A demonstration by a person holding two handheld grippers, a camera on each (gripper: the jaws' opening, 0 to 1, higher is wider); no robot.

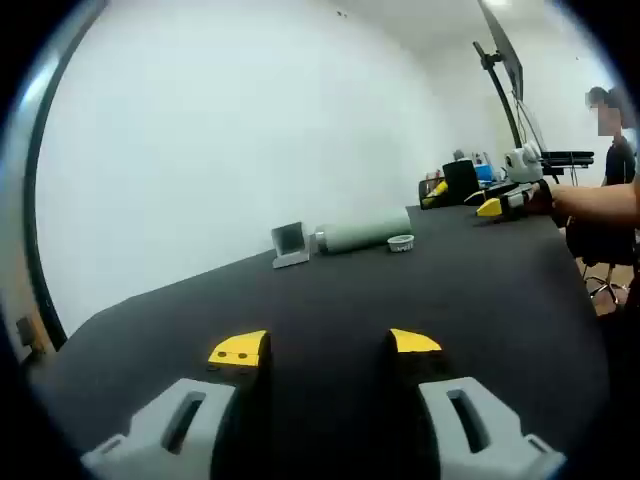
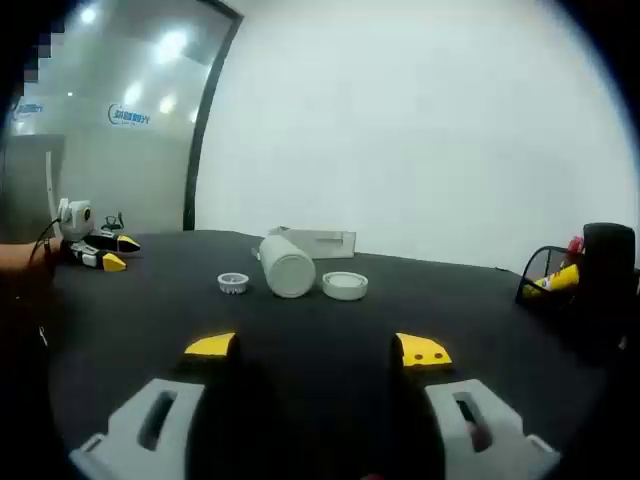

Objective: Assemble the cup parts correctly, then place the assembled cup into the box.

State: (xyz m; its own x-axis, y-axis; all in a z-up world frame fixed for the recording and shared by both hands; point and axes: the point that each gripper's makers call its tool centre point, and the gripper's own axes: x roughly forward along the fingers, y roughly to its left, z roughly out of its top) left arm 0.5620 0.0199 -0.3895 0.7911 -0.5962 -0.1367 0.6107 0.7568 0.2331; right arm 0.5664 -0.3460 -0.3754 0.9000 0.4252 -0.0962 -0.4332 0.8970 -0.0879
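Holding my left tool [image 1: 325, 350] low over the black worktop [image 1: 330, 300], I see its yellow-tipped jaws spread wide at the bottom of the left gripper view with nothing between them. My right tool [image 2: 315, 352] is the same in the right gripper view: jaws well apart, empty, hovering above the dark surface. Further out, near the middle of the right gripper view, the white cup body [image 2: 287, 264] lies on its side, with a small ring-shaped part [image 2: 233, 283] just to its left and a round lid [image 2: 345, 286] just to its right, each apart from the cup. Behind them sits the pale box [image 2: 322, 241]. In the left gripper view the same cup body [image 1: 365, 235] lies in the middle distance, with the box [image 1: 289, 244] at its left end and the small ring-shaped part [image 1: 401, 243] in front. At the right edge of the right gripper view stands a wire holder [image 2: 552, 275]. By my reading nothing is assembled yet: every part is loose and ungripped, so joining the parts and boxing the cup all remain.
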